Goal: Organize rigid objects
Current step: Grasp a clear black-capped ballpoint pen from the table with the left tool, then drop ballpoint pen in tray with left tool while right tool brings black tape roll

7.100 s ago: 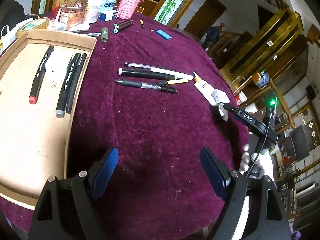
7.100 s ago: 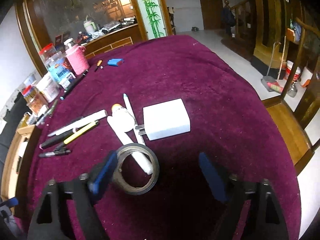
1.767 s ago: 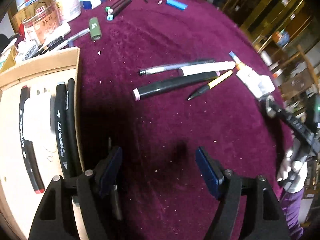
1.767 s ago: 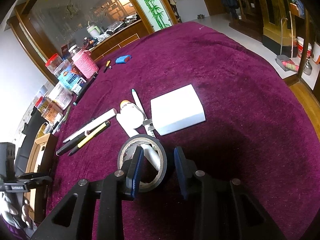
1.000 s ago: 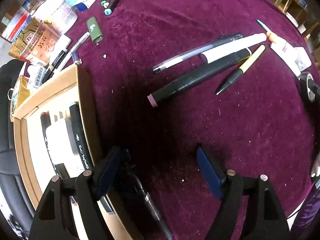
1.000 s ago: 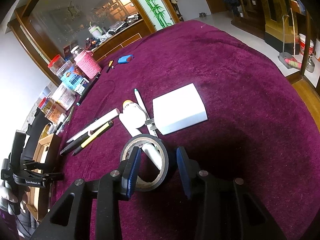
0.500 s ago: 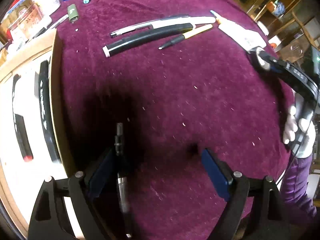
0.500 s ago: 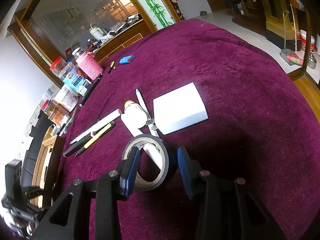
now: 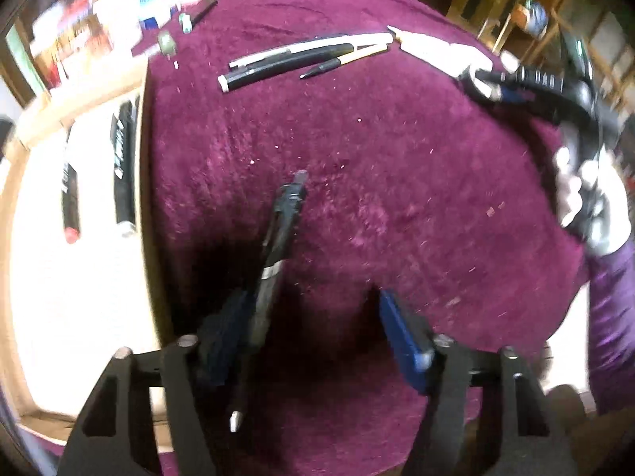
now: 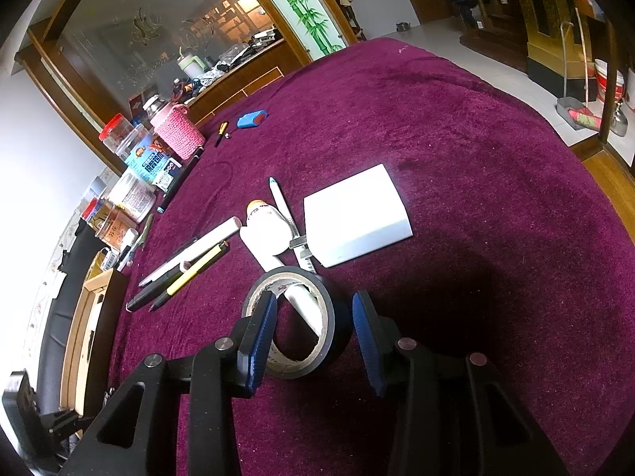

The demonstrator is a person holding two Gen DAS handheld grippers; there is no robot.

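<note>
Black clicky pen (image 9: 278, 246) lies loose by the left gripper (image 9: 317, 337)'s inner finger, jaws wide. Right gripper (image 10: 313, 329) sits narrow around a black tape roll (image 10: 295, 319), contact unclear. Everything's on plush maroon velvet tablecloth (image 10: 456, 139); cardboard tray (image 9: 147, 206) alongside, wood-panelled room behind.

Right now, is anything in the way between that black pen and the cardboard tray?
Only the raised side wall of the cardboard tray stands between the black pen and the tray floor. The pen would likely need lifting over it.

Purple-clothed table (image 10: 476, 158) carries pens (image 9: 293, 59), tape roll (image 10: 293, 325), white box (image 10: 357, 214).
</note>
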